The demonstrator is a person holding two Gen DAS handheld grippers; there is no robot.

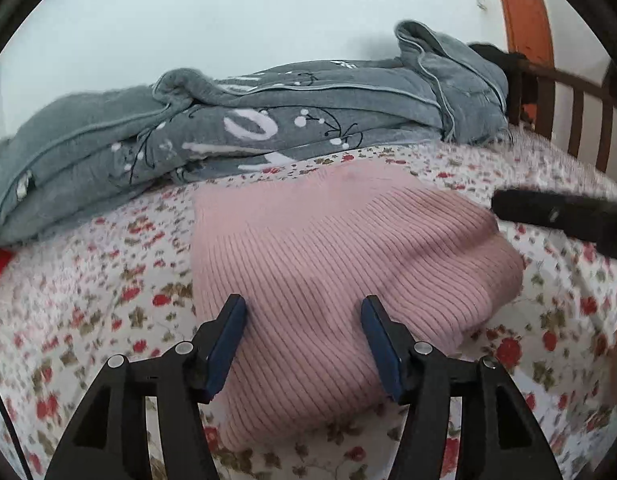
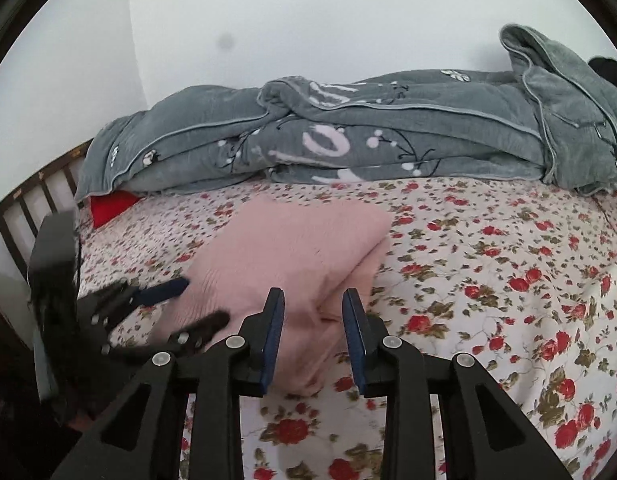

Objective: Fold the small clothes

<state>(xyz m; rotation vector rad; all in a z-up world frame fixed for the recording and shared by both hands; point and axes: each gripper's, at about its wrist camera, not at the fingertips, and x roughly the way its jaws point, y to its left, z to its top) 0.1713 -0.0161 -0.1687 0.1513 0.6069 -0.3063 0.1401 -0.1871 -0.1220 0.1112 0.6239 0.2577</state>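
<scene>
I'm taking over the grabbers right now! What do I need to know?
Left gripper: open, nothing held, hovering over the near edge of the pink ribbed sweater.
Right gripper: jaws apart over the sweater's near corner; nothing looks pinched.
The sweater lies folded into a compact stack on the floral bedsheet. A grey blanket is bunched along the wall behind it.
Done: the folding looks finished.
Left: probably just smoothing or squaring the stack. No other small clothes are in view, though something red pokes out from under the blanket.
</scene>
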